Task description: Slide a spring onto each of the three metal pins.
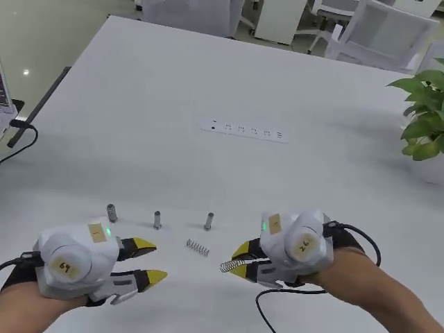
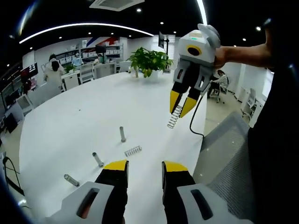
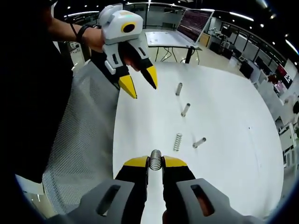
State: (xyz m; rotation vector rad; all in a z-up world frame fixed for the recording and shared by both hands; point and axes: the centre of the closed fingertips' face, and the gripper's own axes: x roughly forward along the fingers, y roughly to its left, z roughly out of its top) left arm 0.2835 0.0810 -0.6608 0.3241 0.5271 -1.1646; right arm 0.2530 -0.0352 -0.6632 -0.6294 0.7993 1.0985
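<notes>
Across the broad white tabletop [image 1: 208,83], the work is gathered near the front edge. A leafy green potted plant [image 1: 422,114] stands at the far right and a flat white power strip [image 1: 246,130] lies mid-table, both well apart from the work.

Closer in, the white, yellow-tipped left claw [image 1: 149,261] hovers with its jaws spread and nothing between them, near the pins on the person's side. Opposite it, the matching right claw [image 1: 241,261] is clamped on a thin coiled steel spring [image 1: 229,266], which juts out past the tips toward the left. In the right gripper view the coil sits end-on between the jaws.

Beyond the claws stand the three short grey metal pins [image 1: 157,220] in a row, upright and apart from one another. The leftmost pin [image 1: 112,213] looks thicker and ribbed, so I judge it already wears a spring, though it is too small to be sure. The other two look bare. A second small steel spring [image 1: 198,247] lies loose on the tabletop, near the rightmost pin [image 1: 209,222] on the person's side, between the two claws.

By that reading, one pin is done and two remain. The held spring has yet to go on a pin, and the loose one is yet to be picked up.
</notes>
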